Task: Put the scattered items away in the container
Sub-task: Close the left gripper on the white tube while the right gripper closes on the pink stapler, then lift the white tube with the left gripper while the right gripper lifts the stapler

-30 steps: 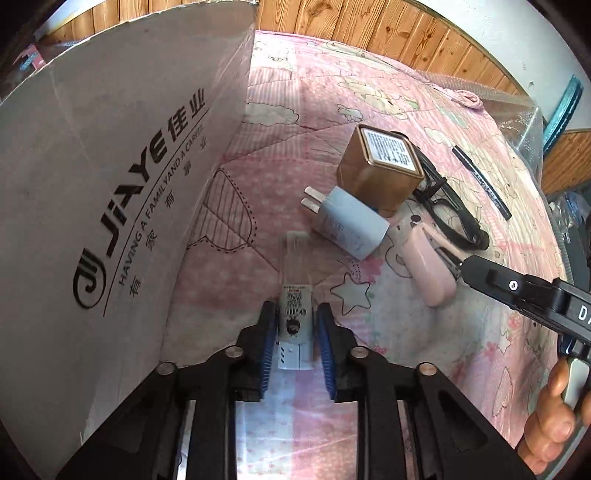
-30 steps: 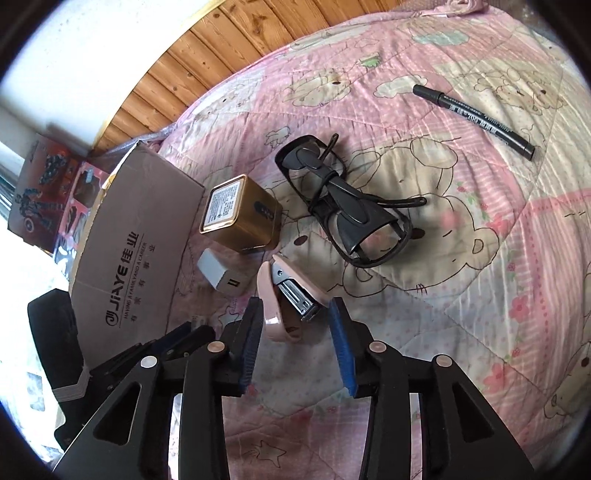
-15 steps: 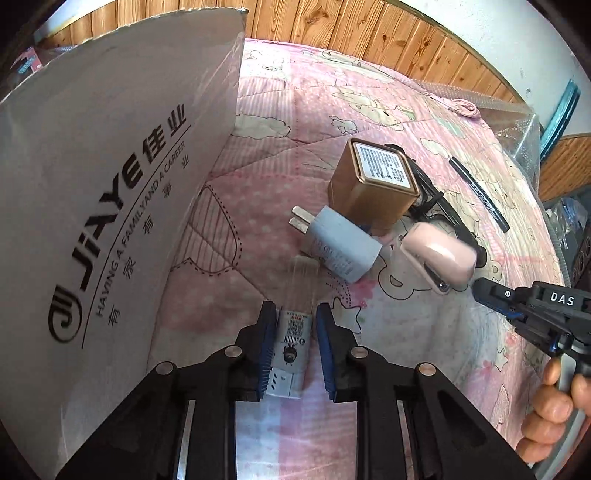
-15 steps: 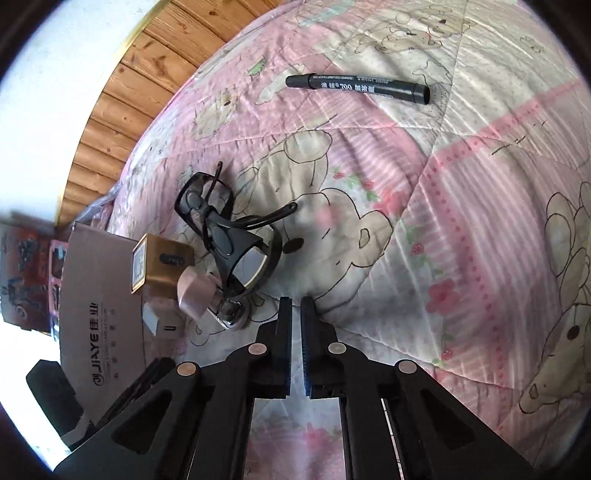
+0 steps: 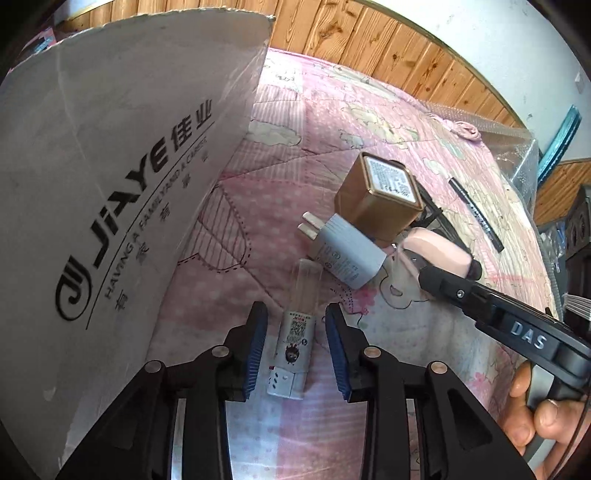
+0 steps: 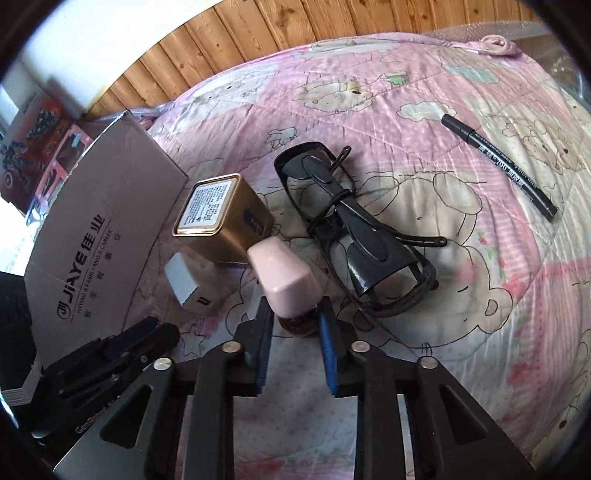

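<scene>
My left gripper [image 5: 295, 332] is open and straddles a small white tube [image 5: 295, 339] with a clear cap, lying on the pink bedspread [image 5: 295, 122]; gaps show on both sides. The cardboard box [image 5: 110, 184] marked JIAYE stands close on its left. My right gripper [image 6: 295, 332] is shut on a pink stapler [image 6: 284, 280], held tilted beside a gold tin [image 6: 221, 218] and a white charger [image 6: 186, 284]. In the left wrist view, the stapler [image 5: 436, 251] sits at the right gripper's tip. Black glasses [image 6: 354, 240] and a black marker [image 6: 498, 166] lie further right.
The cardboard box [image 6: 103, 229] blocks the left side. A wood-panelled wall [image 6: 295, 22] runs behind the bed. A pink hair tie [image 6: 495, 42] lies at the far edge. A person's hand [image 5: 535, 406] holds the right gripper's handle.
The left jaws have widened off the white tube. The right jaws, open around the stapler a second ago and pressed together empty half a second ago, now clamp the pink stapler.
</scene>
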Motion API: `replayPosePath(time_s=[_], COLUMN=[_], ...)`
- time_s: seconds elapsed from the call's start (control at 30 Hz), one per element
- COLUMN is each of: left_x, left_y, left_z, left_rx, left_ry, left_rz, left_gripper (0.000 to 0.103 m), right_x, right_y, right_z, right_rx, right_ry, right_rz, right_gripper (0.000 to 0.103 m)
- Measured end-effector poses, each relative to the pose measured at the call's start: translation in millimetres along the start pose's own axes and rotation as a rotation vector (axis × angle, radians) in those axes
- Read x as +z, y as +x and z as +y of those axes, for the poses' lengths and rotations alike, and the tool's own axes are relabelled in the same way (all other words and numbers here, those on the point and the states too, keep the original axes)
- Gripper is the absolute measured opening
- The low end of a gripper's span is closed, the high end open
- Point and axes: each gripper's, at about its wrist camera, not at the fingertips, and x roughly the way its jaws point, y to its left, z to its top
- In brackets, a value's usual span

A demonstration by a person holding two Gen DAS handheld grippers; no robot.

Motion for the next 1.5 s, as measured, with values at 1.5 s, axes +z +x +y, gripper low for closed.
replayPosePath(time_s=[1.5], left_x=[-39], left_y=[-76], left_z=[-61], left_rx=[0.03], left_ry=[0.175], left_rz=[0.014], left_gripper=[0.019], right_x=[-79], right_y=[-68], right_z=[12], right_rx=[0.016], right_ry=[0.116], right_rz=[-0.008], right_gripper=[0.027])
